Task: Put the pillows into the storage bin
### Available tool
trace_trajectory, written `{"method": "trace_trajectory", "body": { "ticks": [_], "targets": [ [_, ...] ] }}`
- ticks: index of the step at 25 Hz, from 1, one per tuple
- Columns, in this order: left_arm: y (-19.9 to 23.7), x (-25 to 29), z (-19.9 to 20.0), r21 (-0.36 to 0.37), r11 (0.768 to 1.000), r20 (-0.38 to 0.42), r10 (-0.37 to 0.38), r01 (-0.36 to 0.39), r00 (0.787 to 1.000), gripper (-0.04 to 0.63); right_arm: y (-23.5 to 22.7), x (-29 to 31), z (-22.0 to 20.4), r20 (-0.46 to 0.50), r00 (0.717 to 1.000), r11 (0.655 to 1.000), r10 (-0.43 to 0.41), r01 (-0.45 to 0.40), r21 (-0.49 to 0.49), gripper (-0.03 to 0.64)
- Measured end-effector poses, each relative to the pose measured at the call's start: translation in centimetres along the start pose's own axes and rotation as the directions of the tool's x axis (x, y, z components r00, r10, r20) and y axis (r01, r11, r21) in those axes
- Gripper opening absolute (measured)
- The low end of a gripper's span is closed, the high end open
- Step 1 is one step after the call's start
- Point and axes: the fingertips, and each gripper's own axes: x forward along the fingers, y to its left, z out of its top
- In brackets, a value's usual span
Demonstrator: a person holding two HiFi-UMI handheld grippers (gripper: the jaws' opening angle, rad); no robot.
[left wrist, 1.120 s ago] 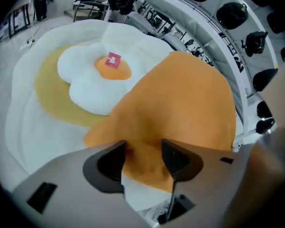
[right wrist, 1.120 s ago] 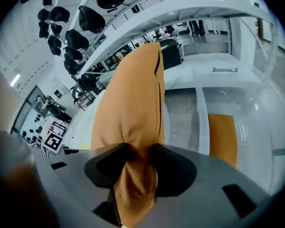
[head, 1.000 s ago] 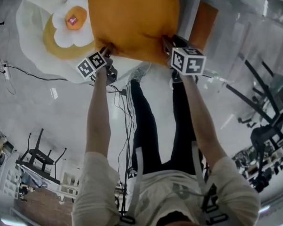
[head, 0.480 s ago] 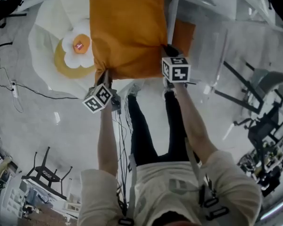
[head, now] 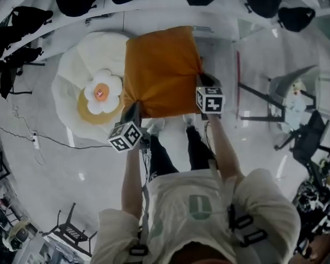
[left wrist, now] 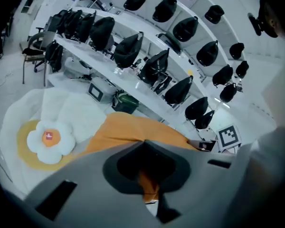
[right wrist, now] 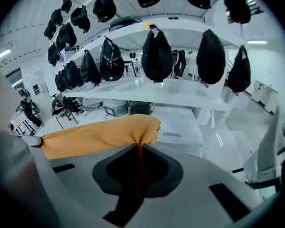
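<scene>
Pillow [head: 162, 70], orange, is held up over the floor [head: 88, 169] beside a flower cushion [head: 102, 91], its near left corner pinched in the fully closed left gripper [head: 133, 110], its near right corner between the right gripper's [head: 204, 81] closing jaws.

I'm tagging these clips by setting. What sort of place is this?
Probably a lab or workshop storeroom rather than a home: long white shelves lined with many black bags, and an office chair standing on a glossy floor.
</scene>
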Motion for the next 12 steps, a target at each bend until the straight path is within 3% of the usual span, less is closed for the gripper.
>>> {"method": "trace_trajectory", "body": {
  "ticks": [4, 12],
  "targets": [
    [-7.3, 2.4, -1.0, 0.034, 0.995, -0.035, -0.095, 0.096, 0.995, 0.009, -7.4, -4.1, 0.1, 0.050, 0.995, 0.996, -0.092, 0.091, 0.014, 0.032],
    [-19.0, 9.1, -4.7, 0.067, 0.978, -0.116, -0.188, 0.197, 0.975, 0.009, -21.6, -7.2, -1.3, 0.057, 0.979, 0.980, -0.195, 0.193, 0.040, 0.032]
  ]
}}
